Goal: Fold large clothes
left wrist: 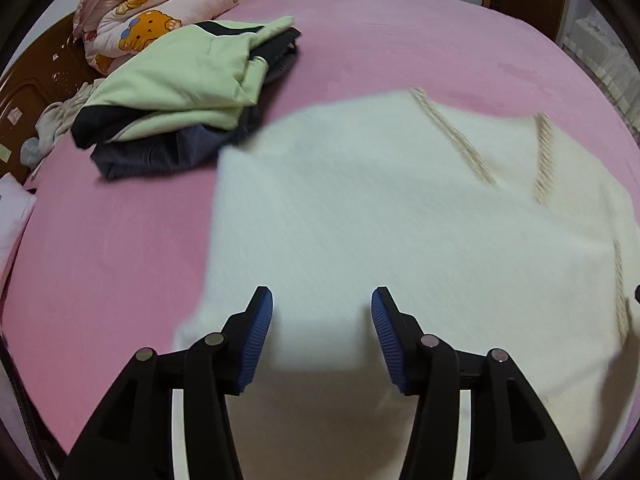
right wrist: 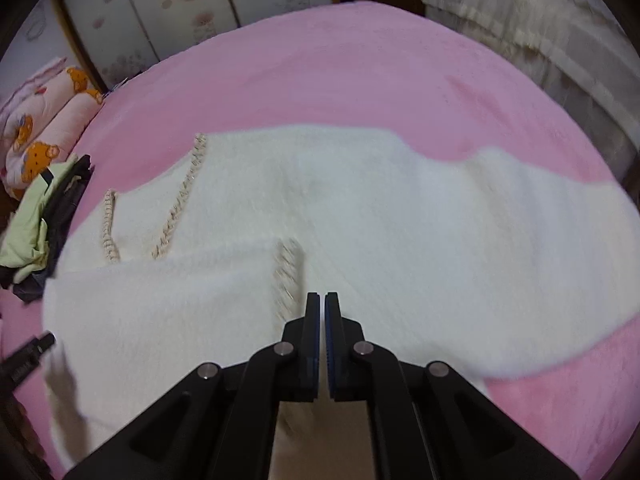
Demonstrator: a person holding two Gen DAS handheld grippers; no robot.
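A large cream knit sweater (left wrist: 380,216) with beige braided trim lies spread on the pink bed (left wrist: 360,40). In the left wrist view my left gripper (left wrist: 322,300) is open, its blue pads (left wrist: 260,336) wide apart just above the sweater's near edge, holding nothing. In the right wrist view the sweater (right wrist: 400,216) spreads across the bed (right wrist: 340,72), one part folded over at the left. My right gripper (right wrist: 323,304) is shut above the sweater's near middle; nothing shows between its closed fingers. The left gripper's tip (right wrist: 36,346) shows at the left edge.
A pile of folded clothes, light green on dark (left wrist: 188,92), sits at the far left of the bed, also in the right wrist view (right wrist: 40,216). A rolled bear-print quilt (left wrist: 148,8) lies by the wooden headboard (left wrist: 36,84). Wardrobe doors (right wrist: 180,8) stand behind.
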